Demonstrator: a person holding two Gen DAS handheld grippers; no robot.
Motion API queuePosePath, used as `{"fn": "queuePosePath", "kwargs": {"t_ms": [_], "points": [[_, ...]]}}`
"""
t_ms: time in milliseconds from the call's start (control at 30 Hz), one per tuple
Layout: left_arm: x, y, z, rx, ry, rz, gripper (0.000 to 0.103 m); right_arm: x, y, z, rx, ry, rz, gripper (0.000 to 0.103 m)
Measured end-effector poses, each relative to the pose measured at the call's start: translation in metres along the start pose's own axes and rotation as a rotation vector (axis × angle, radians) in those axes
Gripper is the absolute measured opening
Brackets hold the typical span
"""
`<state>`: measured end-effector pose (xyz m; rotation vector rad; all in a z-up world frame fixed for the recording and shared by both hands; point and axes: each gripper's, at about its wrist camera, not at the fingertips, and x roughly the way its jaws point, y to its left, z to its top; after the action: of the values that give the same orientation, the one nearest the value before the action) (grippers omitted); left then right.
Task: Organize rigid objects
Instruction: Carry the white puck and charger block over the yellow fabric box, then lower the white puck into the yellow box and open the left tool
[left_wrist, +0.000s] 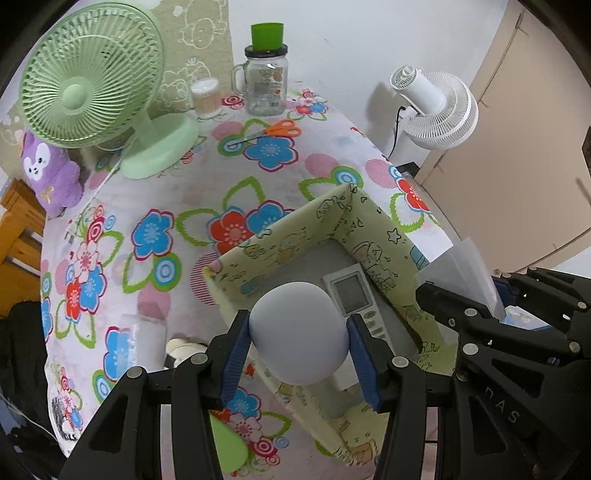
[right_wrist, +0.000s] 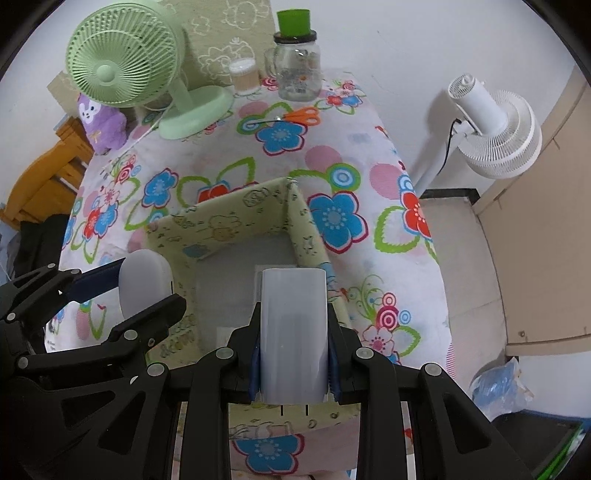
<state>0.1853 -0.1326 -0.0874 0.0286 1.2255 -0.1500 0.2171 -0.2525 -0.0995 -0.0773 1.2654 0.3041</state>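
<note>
Box (left_wrist: 373, 236) lies directly below both my claws: left claw (left_wrist: 298, 341) grips a rounded pale lump (left_wrist: 299, 332), right claw (right_wrist: 293, 363) clamps an upright grey case (right_wrist: 293, 332).

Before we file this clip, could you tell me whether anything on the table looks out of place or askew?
Only the orange-handled scissors look stray, lying loose on the flowered tablecloth far from the fabric storage box, where the remote control already lies. Nothing looks spilled or broken.
</note>
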Motion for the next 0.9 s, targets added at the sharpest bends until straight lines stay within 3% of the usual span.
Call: {"fn": "queuePosePath", "kwargs": {"t_ms": [100,500,900], "points": [[0.015,-0.003,0.001,0.002,0.024,0.046,0.054,0.001,-0.009,0.000,0.031,0.015,0.046,0.030],[0.053,-0.009,0.003,0.007,0.092,0.035,0.054,0.018,-0.013,-0.006,0.028,0.057,0.055,0.030],[0.047,-0.005,0.000,0.055,0.082,0.009,0.061,0.026,-0.011,-0.005,0.026,0.080,0.064,0.030]]}}
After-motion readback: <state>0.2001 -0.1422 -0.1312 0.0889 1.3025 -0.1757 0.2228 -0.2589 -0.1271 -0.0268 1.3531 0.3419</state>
